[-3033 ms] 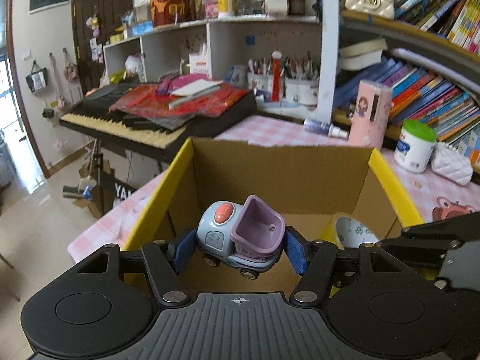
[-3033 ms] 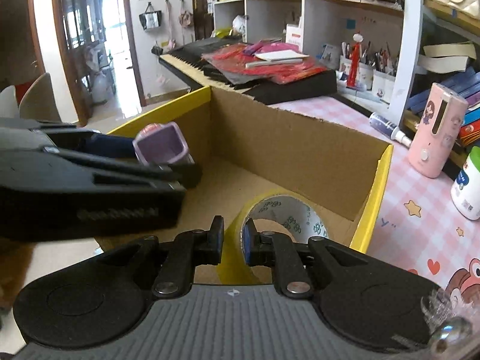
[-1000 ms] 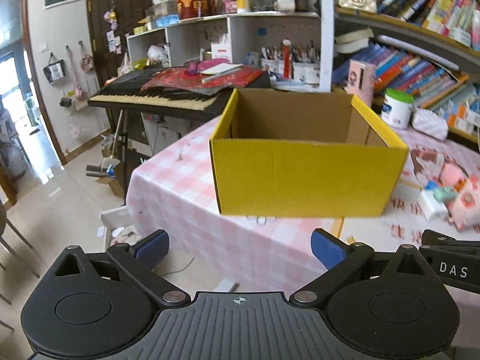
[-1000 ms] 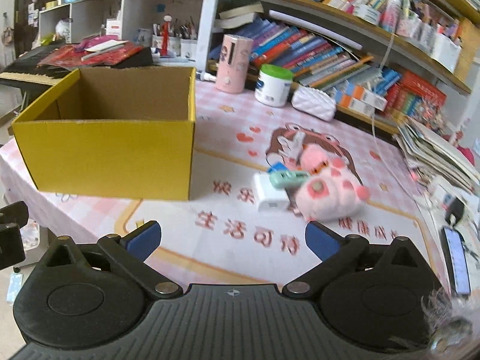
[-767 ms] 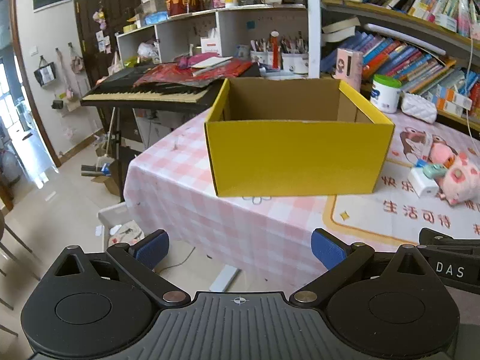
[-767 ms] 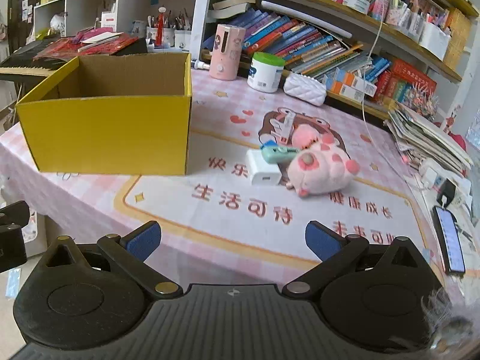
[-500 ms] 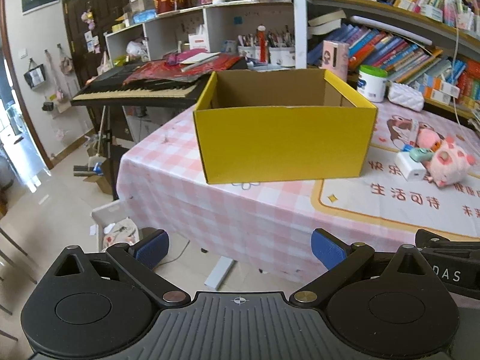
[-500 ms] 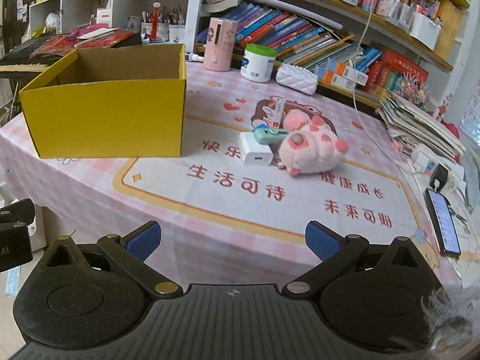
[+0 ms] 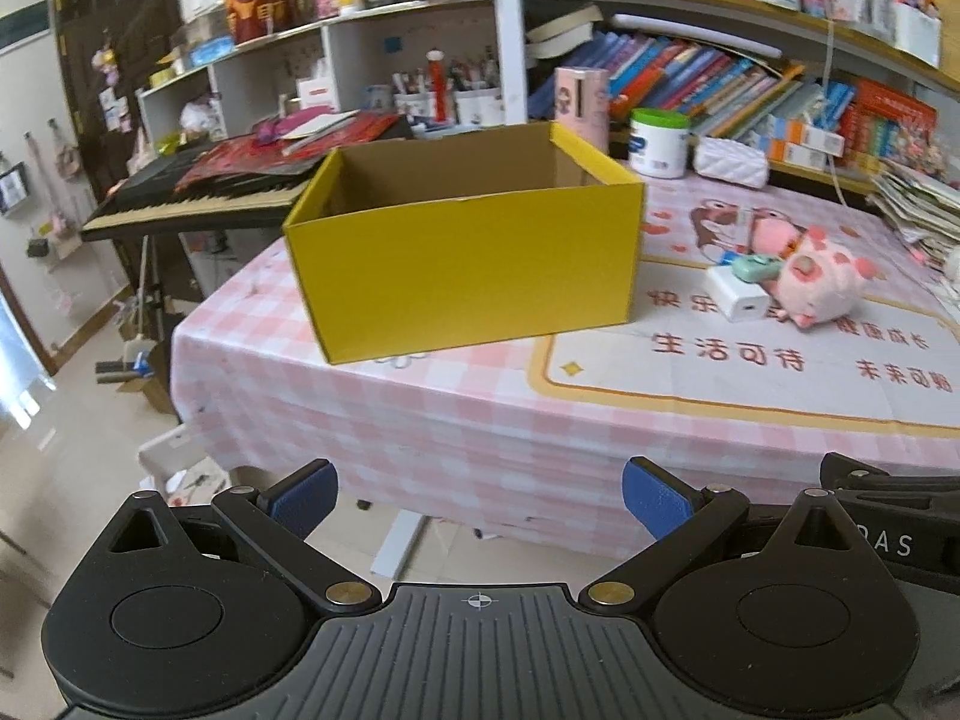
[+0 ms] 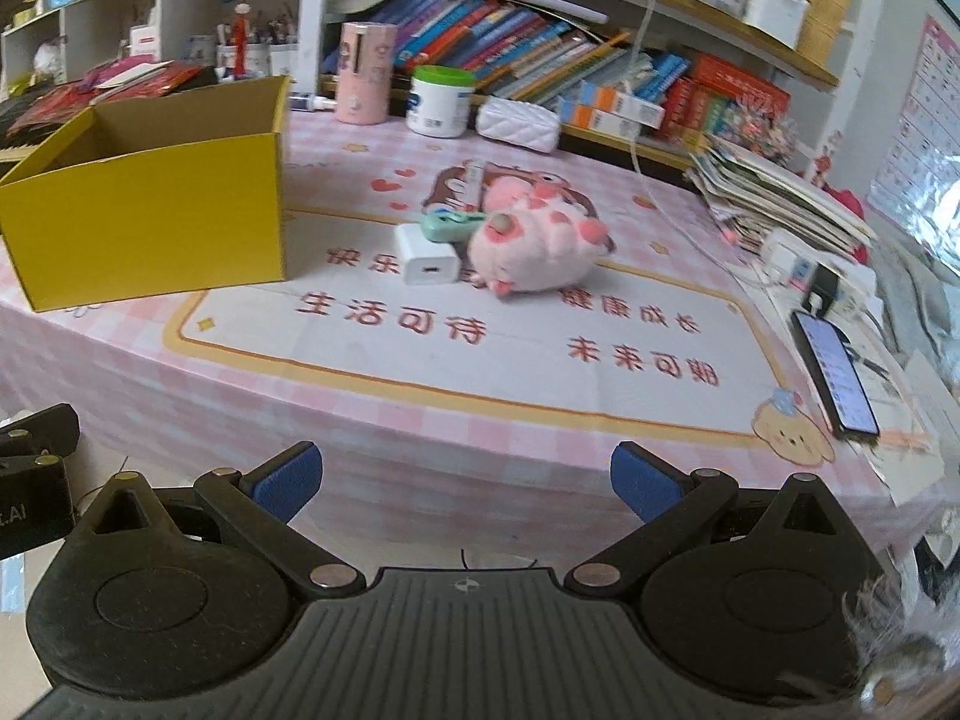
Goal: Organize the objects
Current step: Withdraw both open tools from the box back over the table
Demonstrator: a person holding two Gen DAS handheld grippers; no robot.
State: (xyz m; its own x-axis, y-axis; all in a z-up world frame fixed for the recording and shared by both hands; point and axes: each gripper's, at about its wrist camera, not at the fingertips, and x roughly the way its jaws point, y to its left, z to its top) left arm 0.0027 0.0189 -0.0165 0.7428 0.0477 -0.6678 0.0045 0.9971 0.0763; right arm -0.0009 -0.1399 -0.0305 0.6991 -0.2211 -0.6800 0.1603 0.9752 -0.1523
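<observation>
On the table lay one yellow box, one pink plush pig, one white charger, and one phone.

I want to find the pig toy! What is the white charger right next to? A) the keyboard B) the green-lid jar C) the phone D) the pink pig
D: the white charger lies right beside the pink pig on the table, with a small green thing there too.
</observation>
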